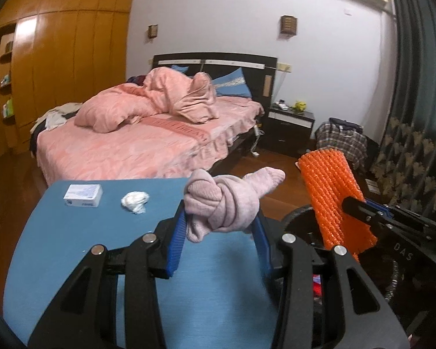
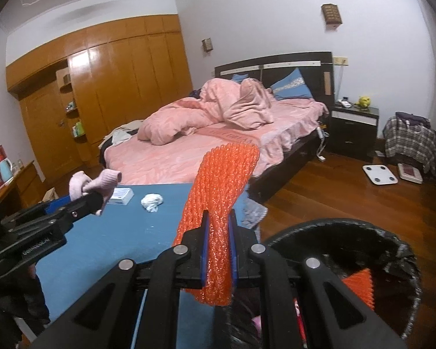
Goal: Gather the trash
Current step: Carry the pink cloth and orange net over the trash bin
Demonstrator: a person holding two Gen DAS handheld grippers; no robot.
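My left gripper (image 1: 221,218) is shut on a knotted pink sock (image 1: 226,200) and holds it above the right part of the blue table (image 1: 72,247). My right gripper (image 2: 219,218) is shut on an orange foam net sleeve (image 2: 221,192), held by the table's right edge beside a black-lined trash bin (image 2: 398,247). The sleeve (image 1: 334,197) and the right gripper (image 1: 348,203) also show in the left wrist view, the sock (image 2: 98,184) and the left gripper (image 2: 94,199) in the right wrist view. A crumpled white tissue (image 1: 135,200) and a small white box (image 1: 82,195) lie on the table.
The bin holds another orange net piece (image 2: 360,288) and some red and pink scraps. Beyond the table stands a bed with pink bedding (image 1: 136,145), a black nightstand (image 1: 289,122), a wooden wardrobe (image 1: 66,58) and a white scale (image 2: 379,174) on the wooden floor.
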